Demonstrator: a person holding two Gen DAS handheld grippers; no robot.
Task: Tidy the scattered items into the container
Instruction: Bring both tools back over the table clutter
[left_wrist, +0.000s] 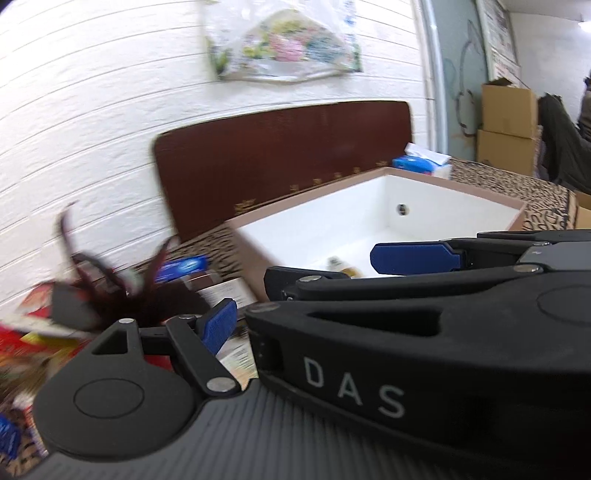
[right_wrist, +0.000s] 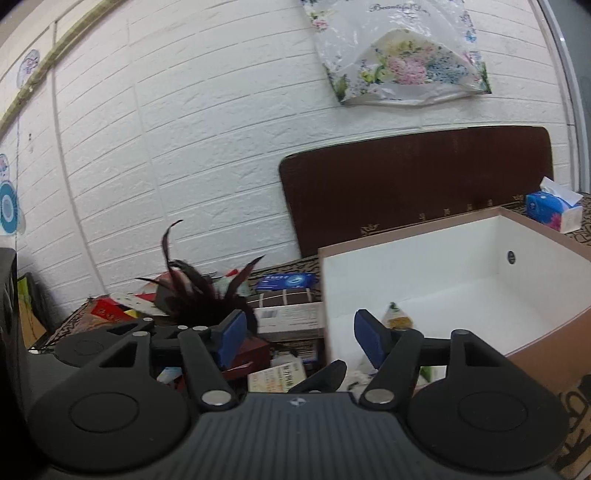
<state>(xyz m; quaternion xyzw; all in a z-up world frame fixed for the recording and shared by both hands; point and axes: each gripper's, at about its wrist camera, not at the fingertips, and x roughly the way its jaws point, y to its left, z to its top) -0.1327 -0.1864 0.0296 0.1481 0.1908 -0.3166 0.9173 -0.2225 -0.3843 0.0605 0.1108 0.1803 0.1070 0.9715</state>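
The container is a pink-rimmed box with a white inside (left_wrist: 424, 206) (right_wrist: 480, 266); a small packet (right_wrist: 397, 317) lies on its floor. Scattered items lie left of it: a dark red feather piece (right_wrist: 199, 291) (left_wrist: 122, 288), a blue box (right_wrist: 286, 282) (left_wrist: 184, 266), a white carton (right_wrist: 288, 319), red boxes (right_wrist: 107, 310) and small packets. My right gripper (right_wrist: 299, 341) is open and empty, raised above the items at the box's near left corner. In the left wrist view the right gripper's black body (left_wrist: 424, 332) crosses in front. My left gripper (left_wrist: 295, 291) is open and empty.
A dark brown board (right_wrist: 417, 184) leans on the white brick wall behind the box. A tissue pack (right_wrist: 554, 210) sits at the back right. Cardboard boxes (left_wrist: 508, 122) stand far right. A floral plastic bag (right_wrist: 399, 55) hangs on the wall. The surface has a leopard-pattern cover (left_wrist: 517, 184).
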